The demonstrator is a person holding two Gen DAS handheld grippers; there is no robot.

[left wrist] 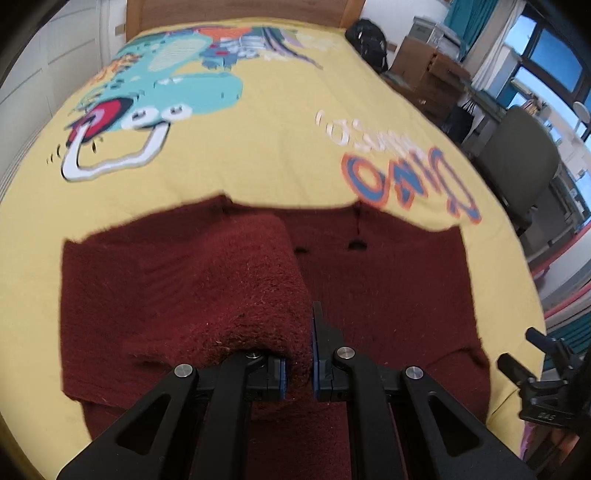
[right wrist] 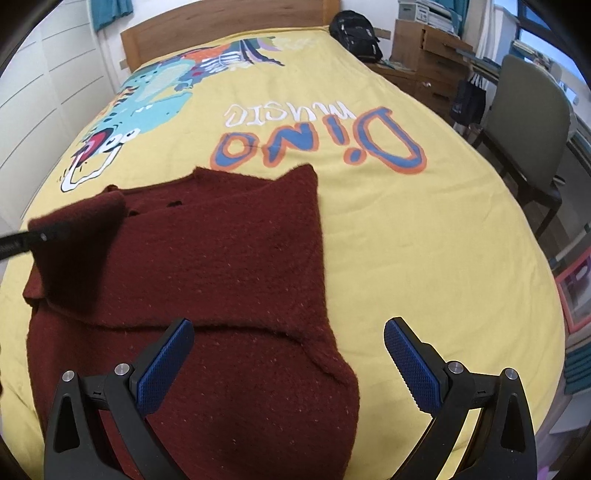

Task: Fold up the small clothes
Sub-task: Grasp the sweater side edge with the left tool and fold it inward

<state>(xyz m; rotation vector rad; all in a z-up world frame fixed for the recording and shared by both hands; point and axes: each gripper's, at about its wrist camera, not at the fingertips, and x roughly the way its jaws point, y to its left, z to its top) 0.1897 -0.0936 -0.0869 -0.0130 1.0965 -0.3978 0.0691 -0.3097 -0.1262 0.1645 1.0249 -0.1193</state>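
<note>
A dark red knitted sweater [right wrist: 229, 258] lies flat on the yellow bedspread [right wrist: 424, 240], with its right sleeve folded in across the body. My left gripper [left wrist: 298, 373] is shut on the left sleeve [left wrist: 229, 280], which hangs lifted over the sweater's body [left wrist: 388, 295]. In the right wrist view that sleeve [right wrist: 77, 236] shows raised at the left, with the left gripper's black tip [right wrist: 22, 243] at its edge. My right gripper [right wrist: 288, 354] stands open above the sweater's lower right part, nothing between its blue pads [right wrist: 166, 365].
The bedspread bears a dinosaur print [left wrist: 177, 85] and the words "Dino music" [right wrist: 317, 144]. A wooden headboard [right wrist: 229, 26] and a black backpack [right wrist: 354, 33] are at the far end. A grey chair [right wrist: 528, 129] and wooden drawers [right wrist: 428, 55] stand to the right of the bed.
</note>
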